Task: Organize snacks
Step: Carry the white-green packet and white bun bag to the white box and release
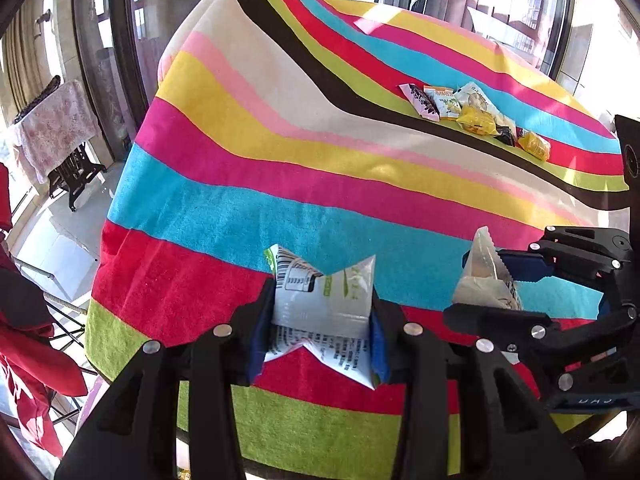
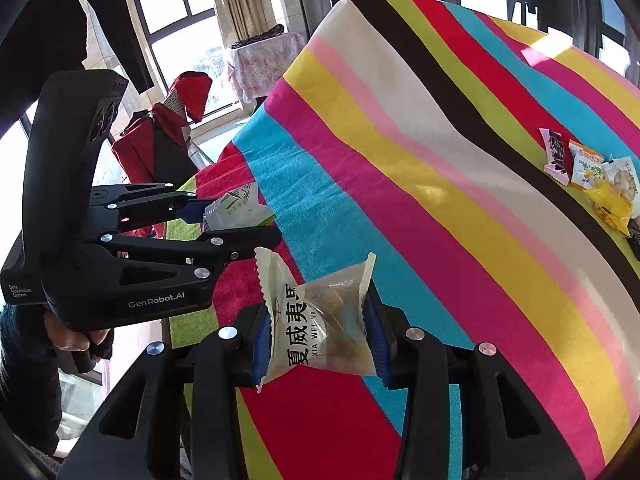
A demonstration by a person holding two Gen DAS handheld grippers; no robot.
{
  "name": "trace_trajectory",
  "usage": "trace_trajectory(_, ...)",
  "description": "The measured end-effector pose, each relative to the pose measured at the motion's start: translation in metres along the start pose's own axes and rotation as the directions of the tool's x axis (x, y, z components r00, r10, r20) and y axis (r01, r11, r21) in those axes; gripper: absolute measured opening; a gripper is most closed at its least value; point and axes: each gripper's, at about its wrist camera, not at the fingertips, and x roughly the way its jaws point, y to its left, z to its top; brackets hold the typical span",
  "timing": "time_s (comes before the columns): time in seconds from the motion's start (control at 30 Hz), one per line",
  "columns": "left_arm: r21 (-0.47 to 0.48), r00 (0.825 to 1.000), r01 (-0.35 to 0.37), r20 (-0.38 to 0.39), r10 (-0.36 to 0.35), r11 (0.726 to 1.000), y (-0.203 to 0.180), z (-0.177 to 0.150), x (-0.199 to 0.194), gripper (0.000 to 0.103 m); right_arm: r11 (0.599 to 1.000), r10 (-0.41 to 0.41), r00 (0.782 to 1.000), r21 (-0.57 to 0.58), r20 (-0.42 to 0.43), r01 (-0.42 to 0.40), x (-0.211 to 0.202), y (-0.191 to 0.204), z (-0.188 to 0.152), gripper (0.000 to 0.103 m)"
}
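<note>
My left gripper point(image 1: 320, 320) is shut on a white and green snack packet point(image 1: 324, 304), held above the near edge of the striped table. It also shows in the right wrist view point(image 2: 236, 220) with that packet point(image 2: 236, 208). My right gripper point(image 2: 318, 328) is shut on a clear packet with black Chinese print point(image 2: 320, 320). It shows at the right of the left wrist view point(image 1: 492, 284) with its packet point(image 1: 486, 276). A row of several snack packets point(image 1: 472, 114) lies far right on the cloth, also in the right wrist view point(image 2: 588, 172).
The table is covered by a multicoloured striped cloth point(image 1: 280, 168). A small stand with a floral cloth point(image 1: 56, 128) is far left by the windows. Red fabric point(image 2: 176, 128) hangs on a rack left of the table.
</note>
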Motion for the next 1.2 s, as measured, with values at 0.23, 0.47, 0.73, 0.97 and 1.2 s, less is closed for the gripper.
trace_trajectory(0.23, -0.058, 0.998, -0.057, 0.002, 0.057, 0.997, 0.037, -0.023, -0.022, 0.041, 0.993, 0.078, 0.996, -0.086, -0.036, -0.081, 0.019, 0.048, 0.006, 0.040)
trace_trajectory(0.47, -0.103, 0.992, -0.117, -0.053, 0.112, 0.988, 0.072, -0.059, -0.049, 0.042, 0.964, 0.186, 0.979, -0.177, -0.087, -0.199, 0.030, 0.102, 0.002, 0.040)
trace_trajectory(0.73, -0.233, 0.966, -0.222, -0.183, 0.181, 0.947, 0.115, -0.118, -0.057, 0.042, 0.906, 0.268, 0.946, -0.286, -0.183, -0.312, 0.045, 0.157, -0.016, 0.041)
trace_trajectory(0.97, -0.277, 0.889, -0.432, -0.290, 0.354, 0.858, 0.146, -0.129, -0.058, 0.084, 0.862, 0.352, 0.916, -0.313, -0.195, -0.398, 0.035, 0.174, -0.024, 0.065)
trace_trajectory(1.2, -0.274, 0.834, -0.549, -0.114, 0.540, 0.789, 0.119, -0.058, -0.083, 0.101, 0.902, 0.408, 0.913, -0.164, 0.017, -0.400, -0.018, 0.110, -0.003, 0.076)
